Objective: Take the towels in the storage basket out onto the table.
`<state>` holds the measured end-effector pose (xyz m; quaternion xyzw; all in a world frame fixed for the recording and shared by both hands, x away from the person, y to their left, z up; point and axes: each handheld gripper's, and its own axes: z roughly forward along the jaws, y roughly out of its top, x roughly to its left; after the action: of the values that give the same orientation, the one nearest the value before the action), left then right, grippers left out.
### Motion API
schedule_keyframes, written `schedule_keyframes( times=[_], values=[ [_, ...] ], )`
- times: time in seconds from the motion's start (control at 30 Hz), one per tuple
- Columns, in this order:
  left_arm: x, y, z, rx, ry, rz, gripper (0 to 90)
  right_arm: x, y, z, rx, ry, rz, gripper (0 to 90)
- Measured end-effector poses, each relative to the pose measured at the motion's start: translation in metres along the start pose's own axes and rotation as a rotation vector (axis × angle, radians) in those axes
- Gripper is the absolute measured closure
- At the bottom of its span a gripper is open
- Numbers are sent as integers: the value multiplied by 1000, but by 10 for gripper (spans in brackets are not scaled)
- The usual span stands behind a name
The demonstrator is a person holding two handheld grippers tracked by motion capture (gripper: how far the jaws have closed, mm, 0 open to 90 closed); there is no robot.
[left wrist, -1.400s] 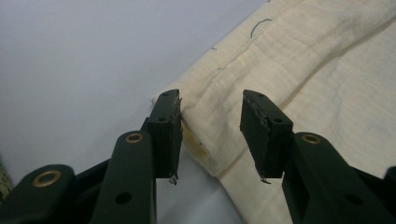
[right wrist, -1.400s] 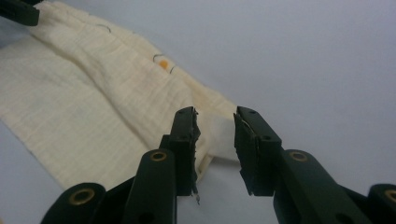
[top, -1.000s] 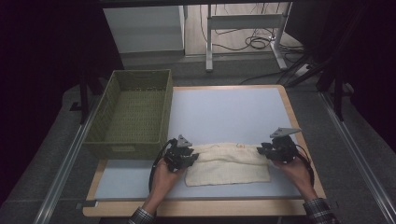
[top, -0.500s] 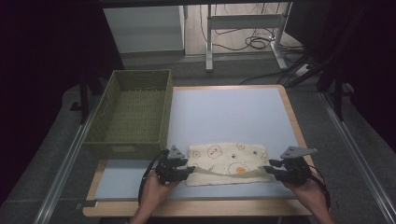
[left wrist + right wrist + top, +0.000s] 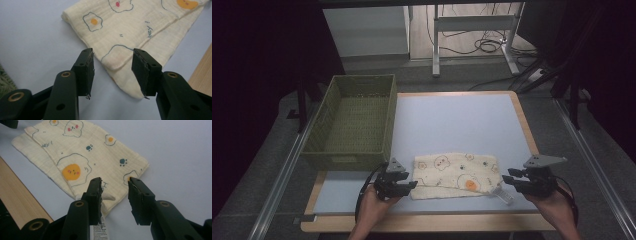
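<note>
On the blue table (image 5: pixel 452 120), a folded egg-print cloth (image 5: pixel 455 175) is flanked by the left gripper (image 5: pixel 409 184) and right gripper (image 5: pixel 508 180), both parted and unclamped; its care label (image 5: pixel 99 232) is seen under the right fingers (image 5: pixel 95 192).

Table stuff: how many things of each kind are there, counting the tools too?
Cloth: 1
Basket: 1
Tools: 2, the left tool and the right tool
Total: 4

Crinkled matt cotton cloth (image 5: pixel 455 173), woven basket (image 5: pixel 352 122), smooth tabletop (image 5: pixel 452 120).
</note>
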<state>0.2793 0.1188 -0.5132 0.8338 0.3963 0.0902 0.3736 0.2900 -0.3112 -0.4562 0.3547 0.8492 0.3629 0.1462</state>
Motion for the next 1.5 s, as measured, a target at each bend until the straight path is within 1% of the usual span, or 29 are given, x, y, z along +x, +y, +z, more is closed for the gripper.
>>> schedule_keyframes(
  times=[0.07, 0.17, 0.23, 0.3, 0.33, 0.43, 0.5, 0.57, 0.63, 0.7, 0.83, 0.9, 0.93, 0.97, 1.0, 1.03, 1.1, 1.17, 1.2, 1.27, 1.33, 1.37, 1.47, 1.5],
  values=[
    [3, 0, 3, -1, -8, -9, 544, 0, -3, 8, 12, 23, 20, 635],
    [6, 0, 7, 1, -21, -19, 569, 4, -7, 19, 31, 55, 20, 634],
    [8, -1, 10, 3, -38, -35, 571, 8, -10, 23, 35, 84, 23, 634],
    [9, -2, 12, 4, -39, -44, 567, 10, -14, 26, 44, 95, 22, 627],
    [10, -3, 13, 6, -39, -47, 567, 11, -16, 27, 53, 95, 22, 629],
    [11, -6, 16, 11, -42, -54, 577, 13, -24, 33, 89, 118, 22, 640],
    [10, -7, 17, 19, -47, -52, 601, 14, -30, 35, 101, 129, 21, 697],
    [8, -6, 19, 26, -44, -42, 643, 15, -34, 34, 104, 127, 21, 785],
    [5, -5, 20, 33, -48, -28, 687, 16, -37, 34, 107, 135, 21, 840],
    [3, -4, 20, 31, -35, -17, 735, 15, -38, 34, 110, 133, 19, 851],
    [4, -3, 18, 22, -48, -18, 865, 12, -38, 30, 97, 121, 22, 851],
    [4, -3, 18, 26, -56, -18, 869, 9, -38, 26, 90, 100, 35, 851],
    [4, -3, 18, 20, -55, -15, 863, 7, -38, 24, 86, 99, 46, 850],
    [4, -3, 18, 10, -50, -9, 829, 5, -37, 22, 79, 93, 51, 846],
    [4, -2, 18, 9, -46, 1, 767, 3, -36, 21, 70, 89, 57, 826],
    [3, -1, 19, 10, -43, 6, 725, 1, -34, 21, 63, 81, 67, 804],
    [2, 1, 22, 11, -52, 19, 622, -3, -30, 21, 50, 62, 71, 755],
    [0, 2, 25, 16, -44, 34, 566, -6, -25, 25, 49, 41, 71, 708],
    [-1, 2, 27, 25, -41, 42, 567, -8, -23, 28, 49, 27, 73, 699],
    [-2, 3, 30, 29, -25, 50, 616, -15, -19, 37, 51, 22, 89, 676],
    [-1, 4, 30, 32, -17, 51, 698, -20, -18, 45, 53, 17, 108, 660],
    [0, 5, 30, 34, -20, 49, 757, -22, -18, 48, 55, 19, 117, 660],
    [0, 6, 29, 35, -29, 51, 838, -26, -19, 58, 62, 28, 131, 662],
    [-1, 6, 29, 33, -32, 50, 854, -25, -19, 60, 63, 25, 137, 686]
  ],
)
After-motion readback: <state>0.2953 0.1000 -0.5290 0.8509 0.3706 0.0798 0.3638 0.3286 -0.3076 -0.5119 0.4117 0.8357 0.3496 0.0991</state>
